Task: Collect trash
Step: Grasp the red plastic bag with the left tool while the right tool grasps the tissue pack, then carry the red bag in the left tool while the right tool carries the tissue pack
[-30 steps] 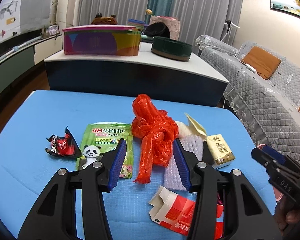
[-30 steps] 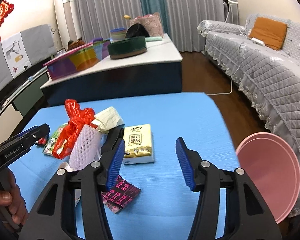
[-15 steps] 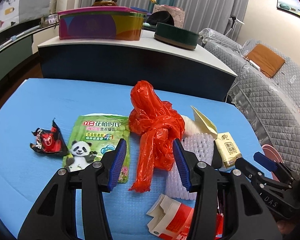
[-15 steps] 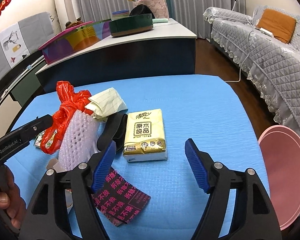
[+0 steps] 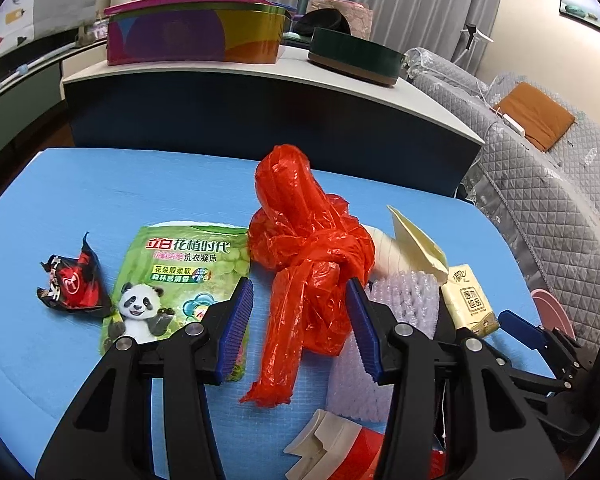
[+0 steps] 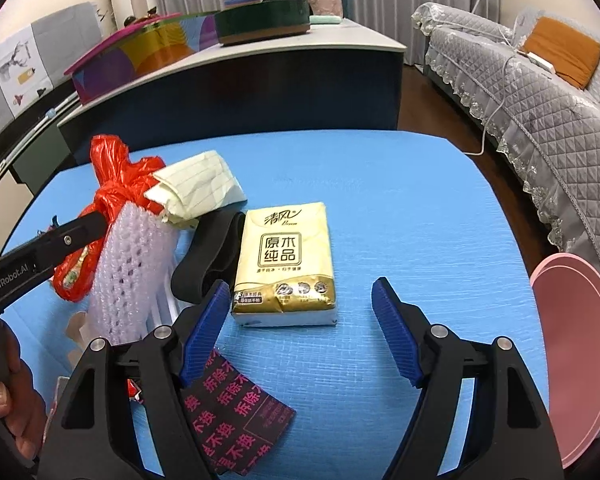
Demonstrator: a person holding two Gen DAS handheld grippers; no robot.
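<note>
With both claws spread and empty, the left gripper (image 5: 300, 328) straddles the knotted red plastic bag (image 5: 308, 264) and the right gripper (image 6: 300, 332) faces the tissue pack (image 6: 286, 264). That flimsy bag could easily slip or snag the foam net (image 5: 396, 320) beside it.

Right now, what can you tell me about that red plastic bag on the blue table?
The red bag is thin, glossy, crinkled plastic, tied into a knot near its middle, with a puffed top and a twisted tail trailing toward the camera. It lies on the blue table, between the green panda pouch and a white foam net that presses against its side. The left gripper has its jaws open on either side of the tail, not pressing it.
</note>
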